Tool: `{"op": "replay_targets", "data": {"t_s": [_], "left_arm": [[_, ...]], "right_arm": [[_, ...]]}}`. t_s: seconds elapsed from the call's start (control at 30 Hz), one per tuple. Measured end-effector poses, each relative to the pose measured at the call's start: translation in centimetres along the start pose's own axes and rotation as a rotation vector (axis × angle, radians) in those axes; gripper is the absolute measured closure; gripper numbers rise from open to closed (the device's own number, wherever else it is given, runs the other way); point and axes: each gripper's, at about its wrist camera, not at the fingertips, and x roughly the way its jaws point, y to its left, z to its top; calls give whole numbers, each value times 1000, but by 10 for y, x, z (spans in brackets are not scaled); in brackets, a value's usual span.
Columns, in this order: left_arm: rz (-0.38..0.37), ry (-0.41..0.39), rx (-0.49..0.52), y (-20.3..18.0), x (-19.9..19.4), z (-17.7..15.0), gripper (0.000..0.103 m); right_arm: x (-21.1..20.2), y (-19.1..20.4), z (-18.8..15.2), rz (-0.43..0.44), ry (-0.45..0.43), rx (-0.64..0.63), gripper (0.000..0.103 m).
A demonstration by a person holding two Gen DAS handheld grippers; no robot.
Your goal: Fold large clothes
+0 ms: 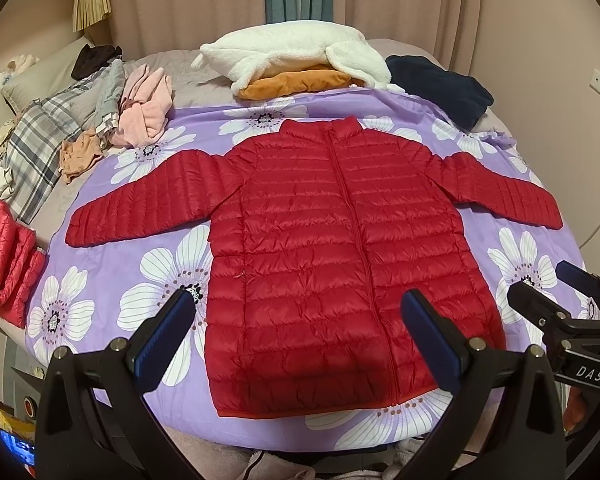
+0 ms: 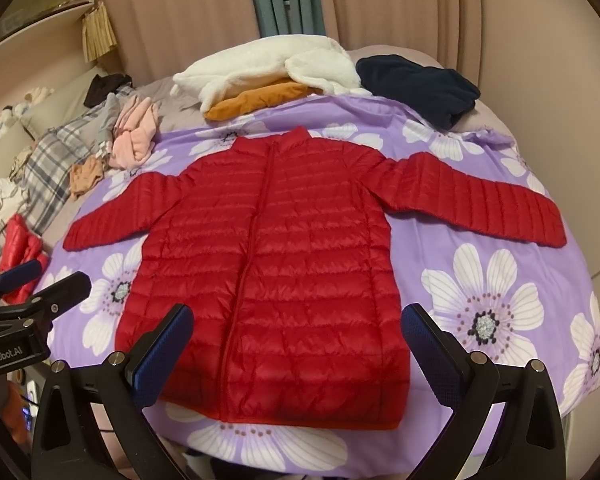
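We see the red puffer jacket [image 1: 320, 240] lying flat, zipped, sleeves spread on the bed's floral sheet [image 1: 172, 264]; no fold made yet. Left gripper [image 1: 300, 316] and right gripper [image 2: 296, 328] hover with jaws released, empty.

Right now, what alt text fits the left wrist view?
A red puffer jacket lies flat, zipped, sleeves spread, on a purple floral sheet. The open left tool hovers over its hem; the right tool shows at right.

Red jacket [image 1: 324, 248] flat, sleeves spread, floral sheet [image 1: 160, 264].
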Motion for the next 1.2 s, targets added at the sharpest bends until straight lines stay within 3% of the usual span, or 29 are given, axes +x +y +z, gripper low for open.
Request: {"op": "replay_targets", "data": {"t_s": [1.2], "left_arm": [[-2,6,-3,3,2,-5,0]], "right_arm": [[1,-1,0,1,4,3,1]]}}
